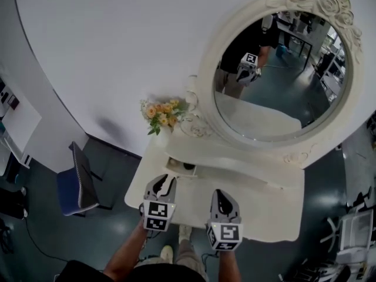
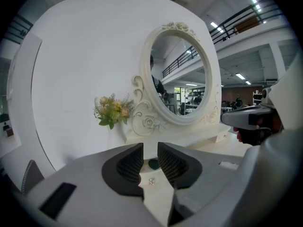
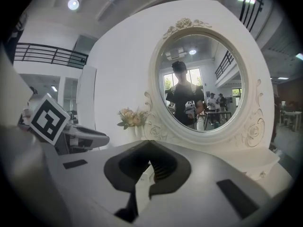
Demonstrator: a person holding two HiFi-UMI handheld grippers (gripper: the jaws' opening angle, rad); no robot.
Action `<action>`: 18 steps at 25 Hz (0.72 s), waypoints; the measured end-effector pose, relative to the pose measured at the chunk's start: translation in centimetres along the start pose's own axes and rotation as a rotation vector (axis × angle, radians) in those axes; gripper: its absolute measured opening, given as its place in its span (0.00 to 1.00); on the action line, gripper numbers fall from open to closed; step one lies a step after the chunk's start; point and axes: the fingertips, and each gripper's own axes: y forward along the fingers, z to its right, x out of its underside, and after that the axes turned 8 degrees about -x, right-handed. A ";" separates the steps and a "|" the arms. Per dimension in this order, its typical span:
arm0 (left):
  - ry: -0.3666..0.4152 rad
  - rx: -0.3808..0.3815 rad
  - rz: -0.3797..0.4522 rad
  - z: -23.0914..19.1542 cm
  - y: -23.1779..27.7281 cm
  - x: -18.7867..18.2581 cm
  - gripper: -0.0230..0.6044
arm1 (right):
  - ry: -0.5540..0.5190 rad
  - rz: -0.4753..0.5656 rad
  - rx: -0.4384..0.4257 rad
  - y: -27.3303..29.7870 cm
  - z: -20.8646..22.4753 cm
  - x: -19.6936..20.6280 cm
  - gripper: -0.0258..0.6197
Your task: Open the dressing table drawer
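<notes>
Below the mirror, drawer out, front toward the person.

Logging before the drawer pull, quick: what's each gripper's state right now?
Left gripper: open, nothing between its jaws.
Right gripper: closed, holding nothing.

No readable text, label, brand or number shows anywhere.
</notes>
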 end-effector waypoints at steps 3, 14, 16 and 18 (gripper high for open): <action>-0.003 0.004 0.047 -0.2 -2.5 -1.6 0.19 | -0.010 0.018 0.007 -1.1 -0.8 -1.0 0.04; -0.013 0.014 0.164 -1.1 -11.0 -4.8 0.15 | -0.049 0.063 0.032 -5.6 -4.5 -3.7 0.04; -0.013 0.020 0.173 -1.1 -12.2 -4.8 0.14 | -0.053 0.071 0.037 -6.4 -5.1 -3.9 0.04; -0.011 0.025 0.181 -1.1 -13.3 -4.8 0.12 | -0.057 0.084 0.035 -7.2 -5.8 -4.1 0.04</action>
